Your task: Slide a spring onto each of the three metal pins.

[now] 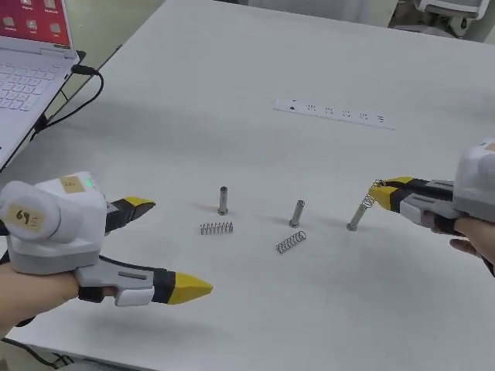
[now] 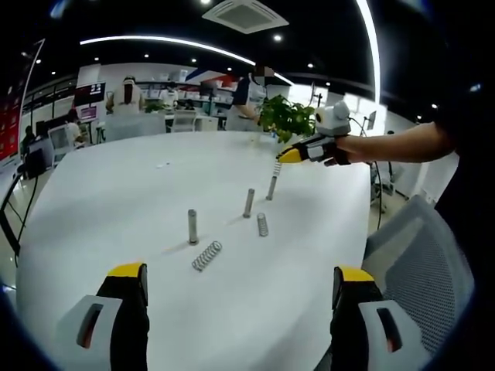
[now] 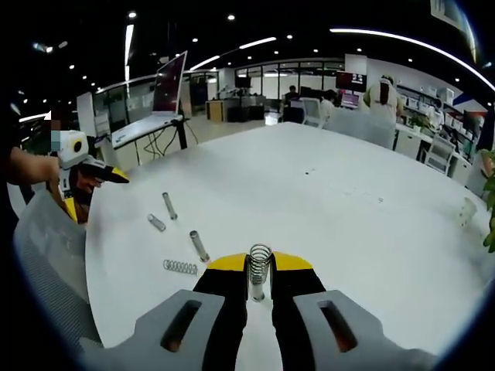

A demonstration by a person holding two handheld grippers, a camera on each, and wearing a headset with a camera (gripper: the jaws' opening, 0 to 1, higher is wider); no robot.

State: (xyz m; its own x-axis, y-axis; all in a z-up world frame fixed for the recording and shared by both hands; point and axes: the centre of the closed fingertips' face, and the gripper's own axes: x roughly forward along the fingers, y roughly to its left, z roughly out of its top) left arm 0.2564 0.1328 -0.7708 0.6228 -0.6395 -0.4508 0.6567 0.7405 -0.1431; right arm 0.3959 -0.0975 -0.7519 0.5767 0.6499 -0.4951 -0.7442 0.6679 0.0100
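Right gripper [image 1: 380,189] pinched a spring [image 3: 260,259] at the tip of the leaning rightmost pin [image 1: 356,218], coil roughly in line with it; left gripper [image 1: 179,246] hung wide-jawed, well left of that pin

Reads white over table [image 1: 309,69]. Steel grey on each pin [image 1: 223,199] and spring [image 1: 216,228]. White-grey bodies, black jaws, yellow tips on left gripper [image 1: 176,246] and right gripper [image 1: 380,190]. Red on far-left laptop screen [image 1: 42,19].
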